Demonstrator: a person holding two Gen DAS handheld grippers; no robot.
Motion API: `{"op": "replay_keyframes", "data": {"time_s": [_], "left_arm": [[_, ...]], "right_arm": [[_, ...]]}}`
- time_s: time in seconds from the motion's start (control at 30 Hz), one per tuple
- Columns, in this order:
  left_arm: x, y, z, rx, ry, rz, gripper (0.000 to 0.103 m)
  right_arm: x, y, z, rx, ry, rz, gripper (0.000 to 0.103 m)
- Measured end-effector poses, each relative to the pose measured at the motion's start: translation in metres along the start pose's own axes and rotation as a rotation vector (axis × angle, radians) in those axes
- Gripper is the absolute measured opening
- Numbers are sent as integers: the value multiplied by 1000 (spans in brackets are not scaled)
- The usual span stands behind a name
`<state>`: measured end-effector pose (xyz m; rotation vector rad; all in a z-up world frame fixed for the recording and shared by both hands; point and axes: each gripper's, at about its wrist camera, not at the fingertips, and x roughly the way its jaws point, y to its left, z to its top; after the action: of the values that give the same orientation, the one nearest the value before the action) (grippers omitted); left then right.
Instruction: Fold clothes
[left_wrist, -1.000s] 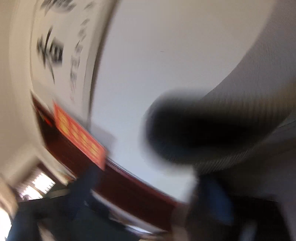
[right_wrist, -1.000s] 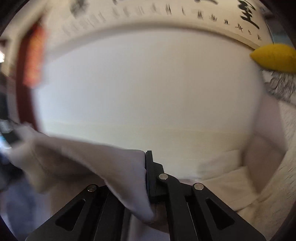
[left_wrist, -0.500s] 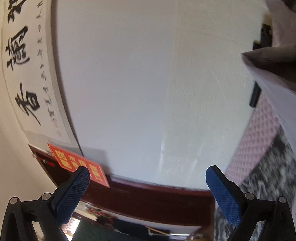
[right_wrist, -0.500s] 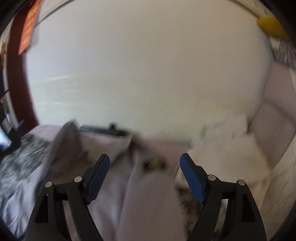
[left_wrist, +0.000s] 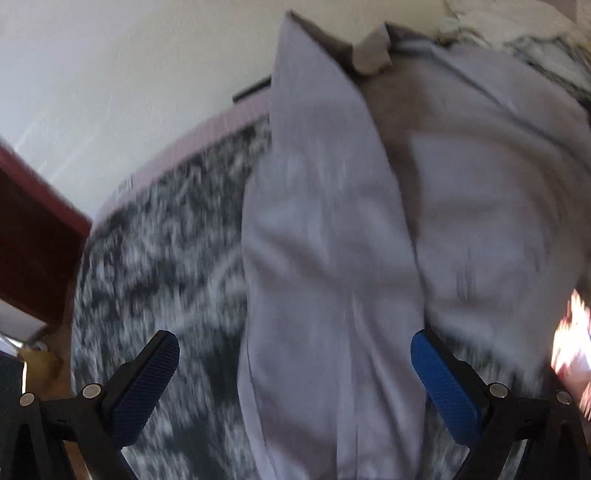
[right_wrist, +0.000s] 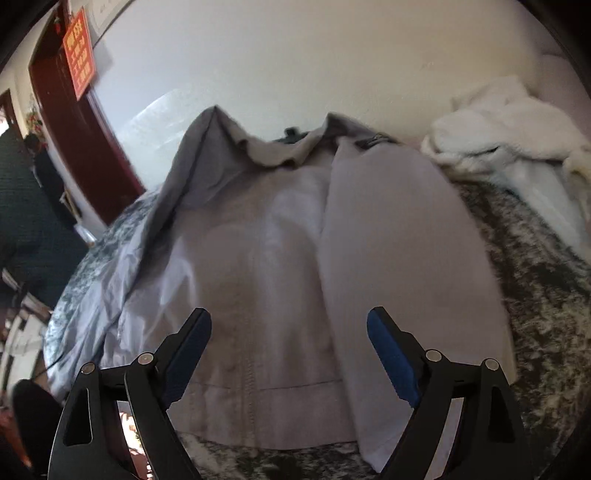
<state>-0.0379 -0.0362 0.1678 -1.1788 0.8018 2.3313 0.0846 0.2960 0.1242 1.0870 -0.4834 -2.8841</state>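
Note:
A light grey jacket (right_wrist: 266, 258) lies spread on a black-and-white patterned bedspread (right_wrist: 535, 295), collar toward the wall, its front panels lying open. It also fills the left wrist view (left_wrist: 332, 258). My right gripper (right_wrist: 290, 336) is open and empty, hovering over the jacket's lower hem. My left gripper (left_wrist: 295, 354) is open and empty over a long grey panel of the jacket, with the bedspread (left_wrist: 166, 240) to its left.
A white fluffy garment (right_wrist: 509, 122) lies at the back right of the bed. A white wall (right_wrist: 295, 55) stands behind the bed. A dark red door frame (right_wrist: 70, 122) with a red sign is at the left. A person in dark clothes (right_wrist: 26, 221) stands at the left.
Both grippers have let go of the jacket, opened and tipped down from the wall toward the bed. The jacket has dropped and now lies spread on the bedspread.

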Motion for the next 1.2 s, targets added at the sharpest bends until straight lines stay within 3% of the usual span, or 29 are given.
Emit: {"op": "replay_keyframes", "data": {"time_s": [0.1,0.23,0.33,0.37,0.5,0.6,0.7,0.77,0.8,0.83,0.87,0.9,0.93,1.2], "left_arm": [[2,4,-36,15,56,-91,103],[12,-6,-58,20,151,-93,103],[10,-32,-63,78,144,-229,103],[11,-44,-65,128,145,-216,103],[39,-84,-83,327,214,25,103],[56,-107,-97,415,262,66,103],[55,-110,-93,421,269,80,103],[56,-107,-90,391,301,37,89],[55,-106,-88,373,322,-4,71],[54,-106,-86,360,331,-20,37],[54,-106,-84,354,341,-8,15],[58,-104,-84,359,355,60,7],[62,-102,-83,356,367,101,7],[52,-65,-68,186,356,-2,6]], "right_arm": [[-5,-12,3,62,-26,31,89],[-6,-19,1,92,-20,25,89],[-9,-21,3,129,-26,27,89],[-10,-21,3,140,-35,41,89],[-14,-19,2,142,-52,42,90],[-15,-21,3,152,-52,46,90],[-15,-26,3,166,-53,36,90],[-16,-30,2,182,-55,34,90],[-17,-32,2,190,-58,36,90],[-17,-33,2,198,-60,40,90],[-18,-34,2,210,-62,45,90],[-18,-35,3,218,-63,50,90],[-18,-35,3,219,-63,52,90],[-17,-36,2,222,-58,55,90]]}}
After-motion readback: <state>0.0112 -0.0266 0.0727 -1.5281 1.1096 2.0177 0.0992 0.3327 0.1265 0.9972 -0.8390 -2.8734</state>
